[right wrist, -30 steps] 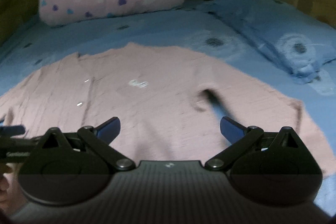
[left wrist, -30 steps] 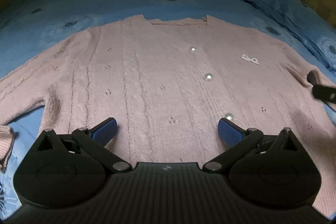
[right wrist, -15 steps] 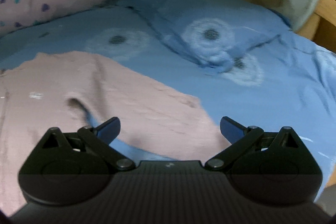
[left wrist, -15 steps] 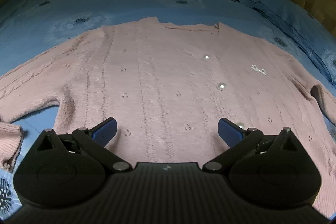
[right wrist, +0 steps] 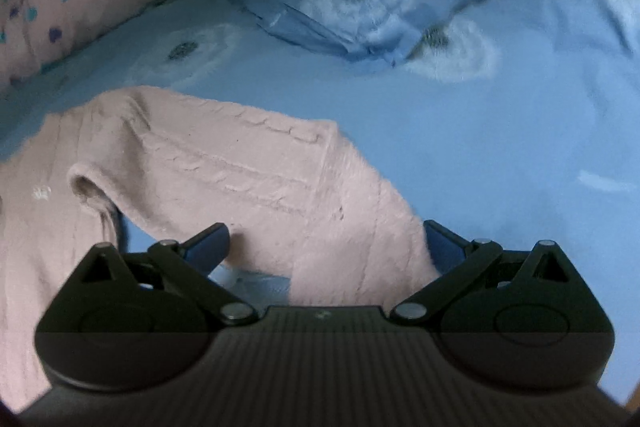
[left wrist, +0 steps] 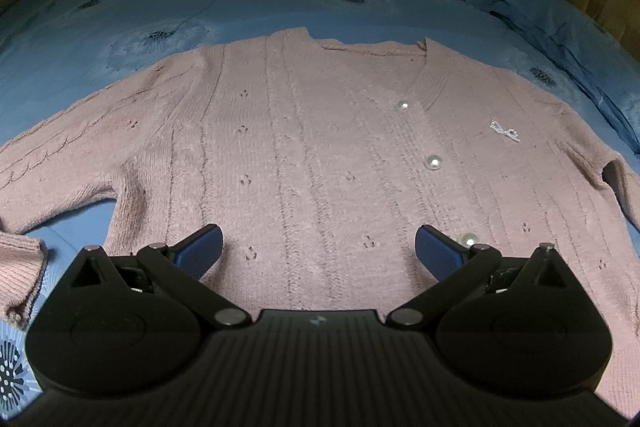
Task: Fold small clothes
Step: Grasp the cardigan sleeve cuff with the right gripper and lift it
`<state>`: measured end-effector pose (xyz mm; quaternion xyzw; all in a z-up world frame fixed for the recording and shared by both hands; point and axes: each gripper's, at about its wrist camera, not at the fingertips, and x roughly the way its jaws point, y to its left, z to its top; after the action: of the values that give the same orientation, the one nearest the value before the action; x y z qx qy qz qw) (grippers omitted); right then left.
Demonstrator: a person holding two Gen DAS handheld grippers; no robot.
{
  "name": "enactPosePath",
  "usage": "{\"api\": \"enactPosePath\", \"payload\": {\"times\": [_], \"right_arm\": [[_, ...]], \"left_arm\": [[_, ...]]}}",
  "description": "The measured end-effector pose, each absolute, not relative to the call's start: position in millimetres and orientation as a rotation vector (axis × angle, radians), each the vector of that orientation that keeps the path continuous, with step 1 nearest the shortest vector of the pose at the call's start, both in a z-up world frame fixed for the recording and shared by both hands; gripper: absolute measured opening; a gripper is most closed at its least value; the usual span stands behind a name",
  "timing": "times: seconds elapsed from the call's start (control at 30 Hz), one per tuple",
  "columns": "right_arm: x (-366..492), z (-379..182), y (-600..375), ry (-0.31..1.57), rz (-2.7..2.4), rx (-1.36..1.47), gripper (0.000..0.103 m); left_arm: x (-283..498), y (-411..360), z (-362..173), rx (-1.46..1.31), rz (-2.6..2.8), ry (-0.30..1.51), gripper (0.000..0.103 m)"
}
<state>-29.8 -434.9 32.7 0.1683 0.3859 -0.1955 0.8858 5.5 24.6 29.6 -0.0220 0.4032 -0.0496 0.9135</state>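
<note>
One pink cardigan (left wrist: 304, 155) flat on blue bedsheet (left wrist: 120, 11), three pearl buttons (left wrist: 433, 162) at 1–3 o'clock. Left gripper (left wrist: 318, 251) and right gripper (right wrist: 326, 241): fingers spread, sleeve (right wrist: 248, 183) between the right's.

left gripper (left wrist: 318, 247): black ribbed body | two round black housings | angled black link arms with silver pivot screws | blue finger pads (left wrist: 198, 251) || right gripper (right wrist: 326, 247): same black build, silver screws, blue pads

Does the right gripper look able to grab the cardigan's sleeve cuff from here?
Probably yes: the right gripper is open, the pink sleeve's cuff lies between its fingers, and nothing covers it.
</note>
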Motion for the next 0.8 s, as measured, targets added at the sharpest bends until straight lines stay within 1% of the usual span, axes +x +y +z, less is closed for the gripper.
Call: {"api": "enactPosePath", "payload": {"times": [0.07,0.1,0.13,0.17,0.2,0.23,0.27,0.3,0.33,0.43,0.53,0.8], "right_arm": [[-31,32,-437,0.785,-0.413,0.368,0.097],[-31,33,-438,0.781,-0.415,0.369,0.089],[-31,35,-438,0.774,-0.422,0.361,0.076],[-31,35,-439,0.772,-0.432,0.35,0.072],[-31,36,-440,0.772,-0.434,0.343,0.064],[-32,38,-441,0.768,-0.428,0.338,0.048],[-32,40,-442,0.766,-0.421,0.329,0.04],[-32,42,-443,0.765,-0.418,0.321,0.028],[-32,45,-444,0.764,-0.407,0.327,0.023],[-33,54,-450,0.752,-0.382,0.37,0.018],[-33,67,-453,0.723,-0.336,0.417,0.016],[-23,125,-439,0.653,-0.207,0.482,0.016]], "left_arm": [[6,25,29,-0.047,-0.101,0.83,0.103],[6,26,30,-0.049,-0.101,0.829,0.103],[6,26,30,-0.05,-0.1,0.828,0.103],[6,26,30,-0.051,-0.1,0.826,0.103],[6,26,30,-0.051,-0.099,0.825,0.103],[6,26,30,-0.051,-0.098,0.824,0.103],[6,27,30,-0.051,-0.096,0.824,0.103],[6,27,30,-0.05,-0.094,0.825,0.103],[7,27,29,-0.049,-0.093,0.825,0.103],[8,27,29,-0.045,-0.083,0.829,0.103],[9,28,29,-0.046,-0.077,0.834,0.103],[9,29,30,-0.051,-0.072,0.838,0.103]]}}
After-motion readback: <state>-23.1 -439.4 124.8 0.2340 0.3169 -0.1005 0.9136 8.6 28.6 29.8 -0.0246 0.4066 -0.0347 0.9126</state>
